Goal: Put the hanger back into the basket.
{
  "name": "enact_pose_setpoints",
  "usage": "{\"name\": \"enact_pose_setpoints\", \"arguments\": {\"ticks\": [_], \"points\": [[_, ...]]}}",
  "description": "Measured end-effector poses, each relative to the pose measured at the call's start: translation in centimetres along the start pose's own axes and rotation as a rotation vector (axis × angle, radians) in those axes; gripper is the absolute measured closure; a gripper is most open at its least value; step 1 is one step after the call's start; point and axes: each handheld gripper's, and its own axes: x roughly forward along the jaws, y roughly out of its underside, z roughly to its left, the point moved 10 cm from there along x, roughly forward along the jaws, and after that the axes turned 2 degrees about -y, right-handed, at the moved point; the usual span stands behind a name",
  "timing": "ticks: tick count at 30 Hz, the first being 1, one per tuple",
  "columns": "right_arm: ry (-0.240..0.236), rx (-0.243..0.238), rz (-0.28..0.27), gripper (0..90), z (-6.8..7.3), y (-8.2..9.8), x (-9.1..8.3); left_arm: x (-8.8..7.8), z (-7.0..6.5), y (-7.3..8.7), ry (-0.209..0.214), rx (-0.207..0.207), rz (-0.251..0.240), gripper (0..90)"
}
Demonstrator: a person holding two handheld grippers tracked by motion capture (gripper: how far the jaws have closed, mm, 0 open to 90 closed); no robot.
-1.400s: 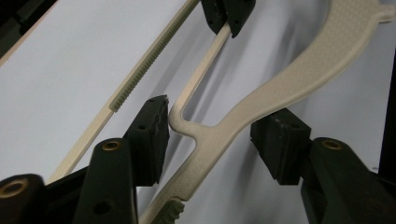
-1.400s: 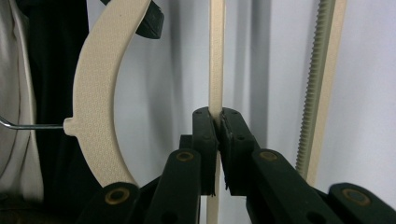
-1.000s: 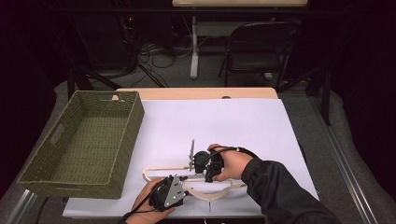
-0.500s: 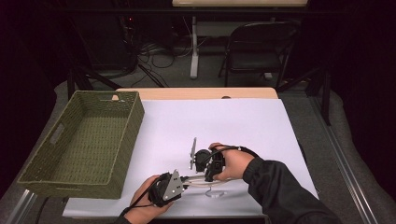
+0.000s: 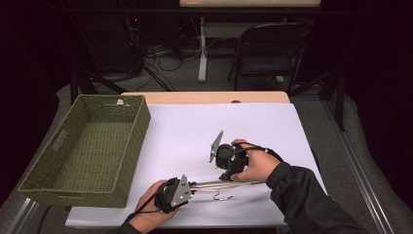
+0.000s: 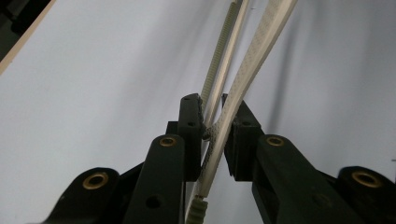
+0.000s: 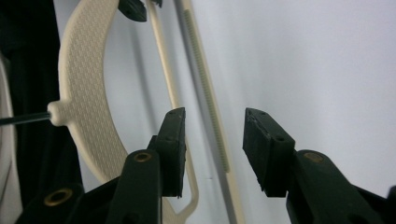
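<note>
Hanger (image 5: pixel 221 184): cream plastic, now lifted at one end off the bench (image 5: pixel 272 126), 5 o'clock from the basket (image 5: pixel 87 146).
Left hand-held gripper (image 6: pixel 213 135): jaws just closed, clamping the hanger's bars.
Right hand-held gripper (image 7: pixel 212 140): jaws just opened, hanger released.
Meaning: handover likely done.

Black sleeve (image 5: pixel 302 195); black gripper (image 7: pixel 212 140) bears brass-ringed screw holes.

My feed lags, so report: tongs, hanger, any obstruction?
Left tongs shut on the cream plastic clothes hanger. Right tongs just opened, nothing pinched. Hanger partly lifted at the table's near edge. Green woven basket off left, path unblocked.
</note>
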Motion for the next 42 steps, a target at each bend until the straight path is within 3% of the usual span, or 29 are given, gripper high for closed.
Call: {"name": "enact_pose_setpoints", "arguments": {"ticks": [8, 12, 20, 27, 30, 34, 38, 42], "points": [[0.103, 0.041, -0.032, 56.2, -1.8, 1.6, -2.6, 0.1, 0.9, 0.1, -0.049, 0.095, 0.049, 83.9], [0.136, 0.057, -0.033, 55.1, -2.3, 2.6, -3.3, 0.2, 2.1, 0.3, -0.081, 0.092, 0.068, 86.2], [0.194, 0.073, -0.062, 54.8, -2.9, 3.5, -4.4, 0.2, 4.6, 0.7, -0.155, 0.045, 0.099, 87.2], [0.195, 0.095, -0.072, 54.1, -3.0, 4.1, -4.0, -0.1, 6.6, 0.7, -0.204, -0.029, 0.122, 87.3], [0.196, 0.096, -0.054, 53.6, -3.1, 4.5, -4.0, 0.0, 7.6, 1.0, -0.217, -0.084, 0.134, 87.3], [0.213, 0.116, -0.082, 52.9, -3.4, 4.8, -4.0, 0.0, 8.8, 1.3, -0.234, -0.146, 0.147, 87.3], [0.218, 0.142, -0.088, 51.5, -3.6, 5.5, -3.7, 0.1, 10.2, 0.8, -0.234, -0.215, 0.140, 87.3], [0.223, 0.148, -0.098, 50.9, -3.4, 5.8, -3.3, 0.1, 11.2, -0.1, -0.245, -0.254, 0.137, 87.3]]}}
